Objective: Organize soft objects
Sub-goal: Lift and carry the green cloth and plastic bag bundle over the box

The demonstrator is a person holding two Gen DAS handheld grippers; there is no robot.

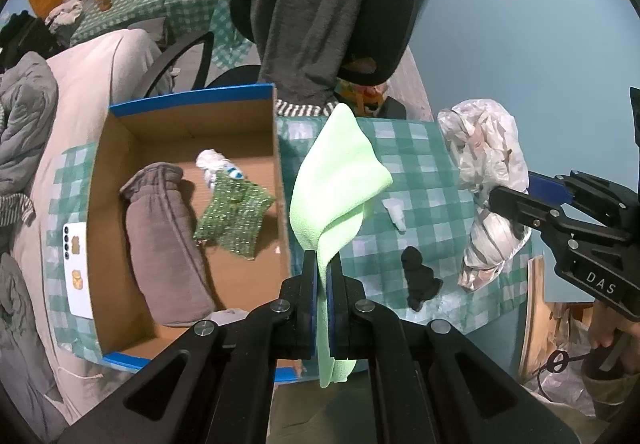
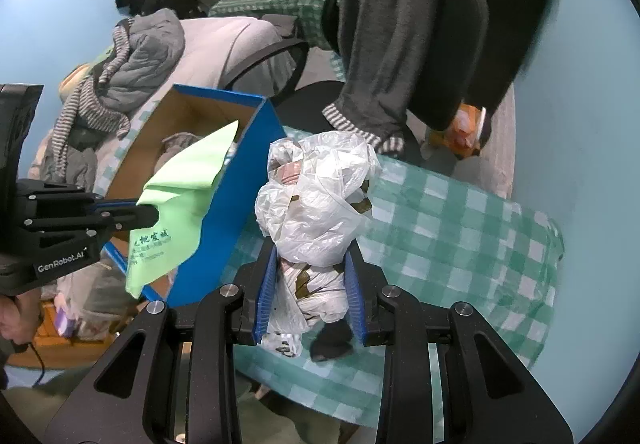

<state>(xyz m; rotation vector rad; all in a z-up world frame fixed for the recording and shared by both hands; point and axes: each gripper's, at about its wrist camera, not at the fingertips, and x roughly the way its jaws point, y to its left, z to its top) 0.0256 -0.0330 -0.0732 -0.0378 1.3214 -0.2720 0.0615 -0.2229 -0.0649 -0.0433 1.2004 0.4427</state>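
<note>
At nine o'clock from my left tongs sits the cardboard box [image 1: 120, 148], holding a grey rolled garment [image 1: 160, 240], a green sparkly cloth [image 1: 234, 220] and what may be a knotted white bag [image 1: 214, 164], though it is blurred. My left gripper [image 1: 325, 268] is pinched tight on the light green cloth [image 1: 340, 172], which hangs above the checked tablecloth [image 1: 424, 180]. A black sock [image 1: 418, 276] lies at two o'clock. My right gripper [image 2: 310, 272] clamps narrowly on a crumpled white plastic bag [image 2: 316, 204], lifted off the table.

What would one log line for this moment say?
left gripper: shut on green cloth | right gripper: shut on plastic bag | box: partly filled
</note>
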